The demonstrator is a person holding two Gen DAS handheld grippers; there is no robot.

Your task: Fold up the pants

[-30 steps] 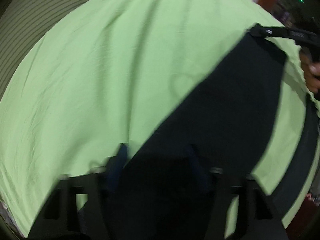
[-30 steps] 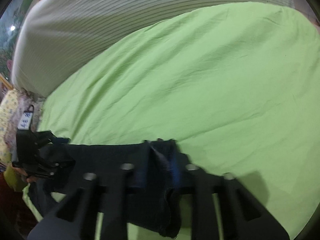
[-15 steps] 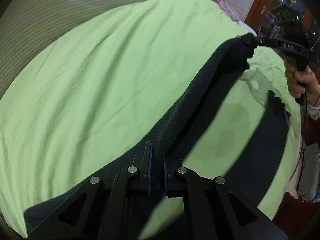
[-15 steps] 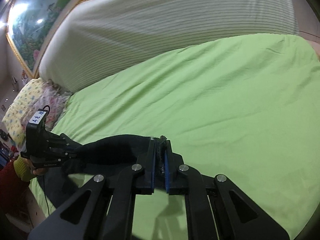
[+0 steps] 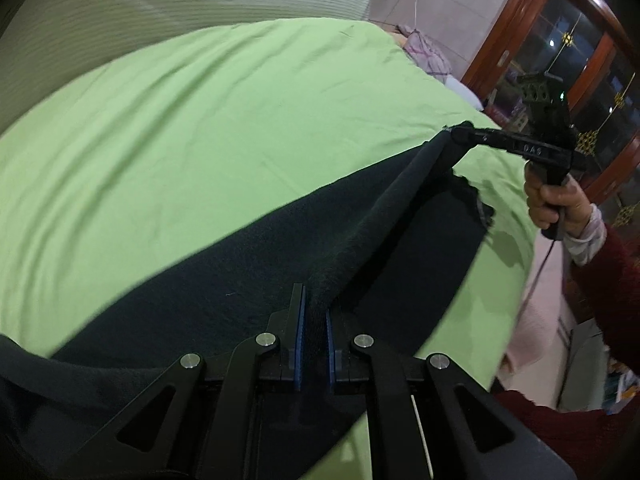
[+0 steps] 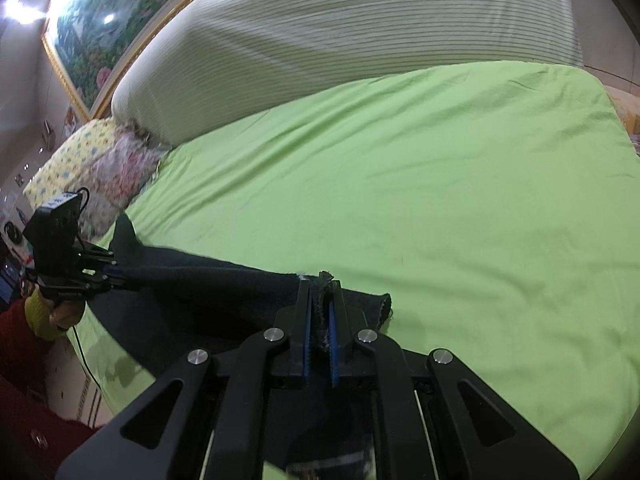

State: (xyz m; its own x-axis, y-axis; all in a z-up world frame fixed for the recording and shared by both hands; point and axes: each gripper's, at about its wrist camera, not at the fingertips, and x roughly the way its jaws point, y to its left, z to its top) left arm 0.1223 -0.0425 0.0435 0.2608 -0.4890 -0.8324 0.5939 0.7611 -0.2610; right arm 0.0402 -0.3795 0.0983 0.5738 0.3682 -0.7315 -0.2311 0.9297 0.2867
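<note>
I have the dark pants [image 5: 248, 280] pinched at both ends, and they hang in a long line over the near edge of the green bed sheet [image 5: 200, 140]. My left gripper [image 5: 314, 316] is squeezed tight on a ridge of the cloth, with the blue pads [image 5: 299, 344] pressing on each side. My right gripper [image 6: 320, 312] is squeezed tight on a bunched bit of the far end, where a frayed edge sticks out past it.

A second ago the pants were spread wide and low and filled most of my left view. Now the top edge is pulled up into a tight line between my two grippers, and the rest of the cloth drops down from that line toward the sheet. I think the low part touches the sheet, but the left view is a bit blurry there, so I am not sure.

That tells me the pants are stretched out and lifted, ready to be laid flat on the sheet. No fold is made yet. Next I would bring both ends down together onto the green sheet, keeping the line tight so the cloth does not bunch.
</note>
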